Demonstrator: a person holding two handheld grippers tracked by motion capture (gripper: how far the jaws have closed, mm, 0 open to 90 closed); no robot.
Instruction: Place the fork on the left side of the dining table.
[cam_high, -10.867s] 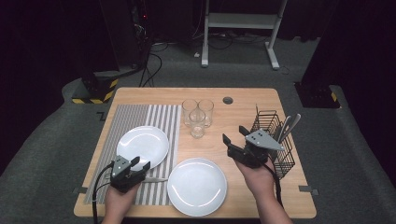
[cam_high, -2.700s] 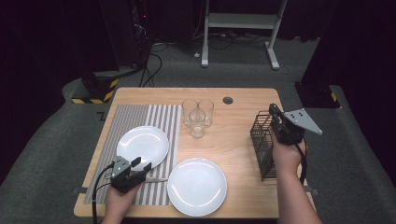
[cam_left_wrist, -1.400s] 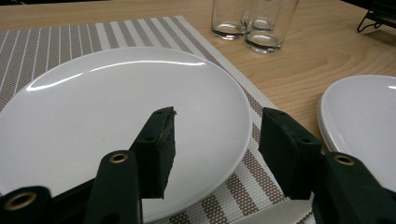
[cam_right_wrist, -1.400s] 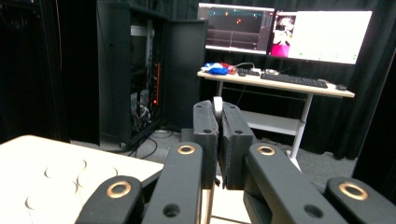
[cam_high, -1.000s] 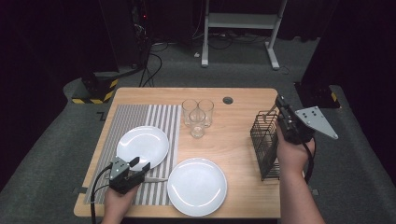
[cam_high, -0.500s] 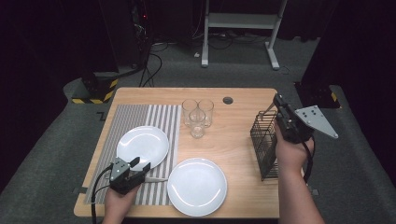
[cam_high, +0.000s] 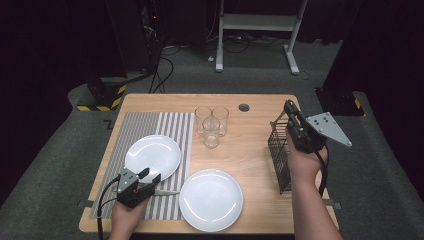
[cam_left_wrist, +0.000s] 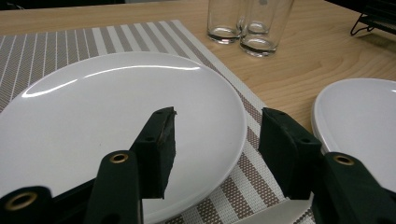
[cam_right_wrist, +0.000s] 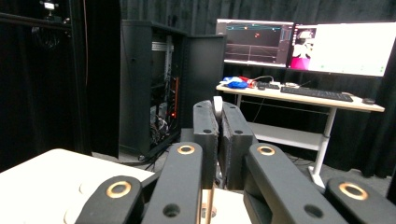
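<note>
My right gripper is raised above the far end of the wire cutlery basket, which stands on the right side of the wooden table. In the right gripper view its jaws are pressed together on a thin piece of cutlery. A pale tip shows above the pads and a narrow shaft goes down below them. I cannot tell if it is a fork, a spoon or a knife.

I judge this piece to be light, stiff and smooth metal, so it may turn or slide between the pads. It is better to hold it near the middle of the handle, where it balances, and to carry it without quick turns.

My left gripper rests low at the near edge of the small white plate on the striped placemat. Its jaws stand apart with nothing between them. A knife lies just beside it, and the large plate is to its right.

About eleven seconds earlier, the right gripper was low and on the left of the basket, with jaws open, and the cutlery was standing inside the basket. Now it is higher, behind the basket, and closed on one piece. The left gripper, the plates and the three glasses are in the same places.
</note>
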